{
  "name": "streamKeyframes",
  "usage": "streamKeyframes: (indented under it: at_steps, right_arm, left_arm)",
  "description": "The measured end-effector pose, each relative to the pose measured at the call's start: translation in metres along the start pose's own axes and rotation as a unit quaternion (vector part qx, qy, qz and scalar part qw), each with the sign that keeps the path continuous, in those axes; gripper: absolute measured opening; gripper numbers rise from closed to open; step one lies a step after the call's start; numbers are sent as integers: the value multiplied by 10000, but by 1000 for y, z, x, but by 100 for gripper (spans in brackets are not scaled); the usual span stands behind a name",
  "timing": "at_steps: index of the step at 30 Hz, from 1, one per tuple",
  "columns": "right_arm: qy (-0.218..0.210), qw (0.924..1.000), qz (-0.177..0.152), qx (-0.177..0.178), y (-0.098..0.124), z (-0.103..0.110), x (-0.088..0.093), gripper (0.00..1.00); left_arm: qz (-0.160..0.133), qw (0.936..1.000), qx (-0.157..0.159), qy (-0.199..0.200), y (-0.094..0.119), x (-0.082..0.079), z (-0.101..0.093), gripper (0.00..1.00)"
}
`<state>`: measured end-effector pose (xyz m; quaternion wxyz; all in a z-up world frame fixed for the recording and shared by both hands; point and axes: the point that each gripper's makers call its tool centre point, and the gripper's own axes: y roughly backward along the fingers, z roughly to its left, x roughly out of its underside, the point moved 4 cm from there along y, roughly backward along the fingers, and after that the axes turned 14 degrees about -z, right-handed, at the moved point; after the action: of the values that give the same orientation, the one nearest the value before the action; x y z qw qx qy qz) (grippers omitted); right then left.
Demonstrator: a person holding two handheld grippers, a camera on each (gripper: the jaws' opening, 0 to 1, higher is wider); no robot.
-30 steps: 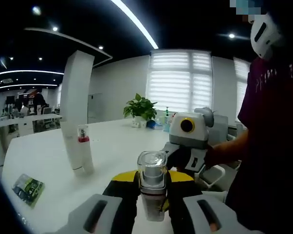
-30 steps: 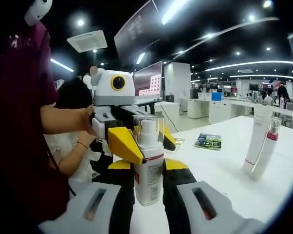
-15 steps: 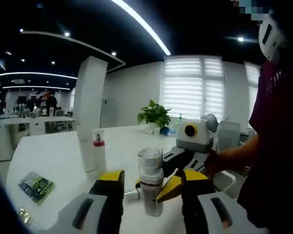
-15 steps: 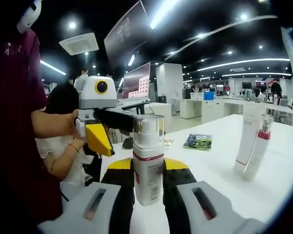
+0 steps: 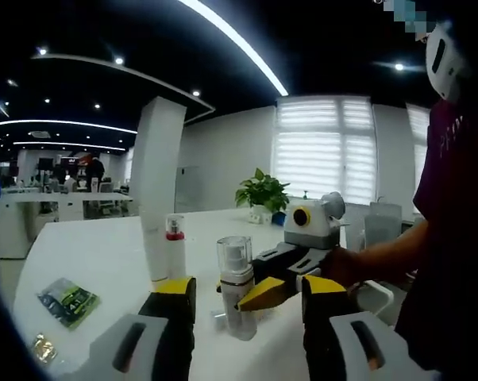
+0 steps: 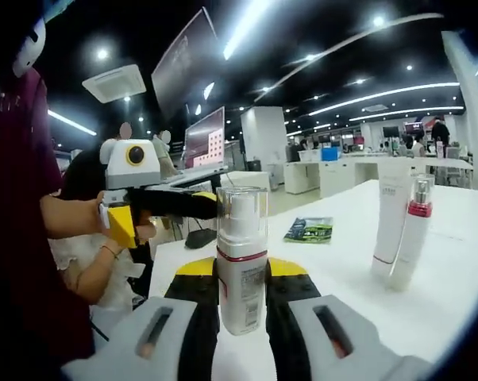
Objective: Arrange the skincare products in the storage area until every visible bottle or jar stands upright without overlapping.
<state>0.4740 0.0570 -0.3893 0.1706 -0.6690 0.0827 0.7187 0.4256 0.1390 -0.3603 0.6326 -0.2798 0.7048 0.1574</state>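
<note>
Your white tabletop (image 6: 453, 262) spreads across an open office, with strip lights overhead, window blinds in the left gripper view and rows of desks in the right gripper view.

Tall white squeeze tube (image 6: 388, 216): upright on the table, faint lettering near its top too small to read. Leaning against it is the slim white pump bottle with a red collar (image 6: 410, 234), tilted.

White foam-pump bottle with a clear cap and a thin red band (image 6: 241, 266): upright at the table's near edge; the print on its label cannot be read. Your right gripper (image 6: 240, 305) has its black and yellow jaws pressed against both sides of this bottle. In the left gripper view that bottle (image 5: 237, 287) stands ahead of your left gripper (image 5: 244, 317), whose jaws are spread wide and touch nothing.

Small green printed packet (image 6: 309, 229): flat on the table, well apart from the bottles, text illegible. A potted green plant (image 5: 262, 196) sits at the far end.
</note>
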Motion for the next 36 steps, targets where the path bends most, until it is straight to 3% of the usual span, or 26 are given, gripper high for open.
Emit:
streamKeyframes:
  at_steps: [7, 21, 30, 36]
  right_arm:
    - [99, 9999, 18, 108, -6, -17, -3, 20]
    - [394, 9985, 31, 372, -20, -78, -9, 20]
    - [345, 9976, 81, 601, -25, -112, 0, 20]
    - [386, 9966, 284, 663, -27, -126, 20, 20]
  left_arm:
    - [-37, 9999, -120, -49, 9, 1, 2, 56]
    - [-97, 9984, -561, 5, 42, 11, 2, 56]
    - [-116, 9971, -748, 48, 52, 15, 5, 56]
    - [-98, 9967, -805, 40, 54, 15, 8, 56]
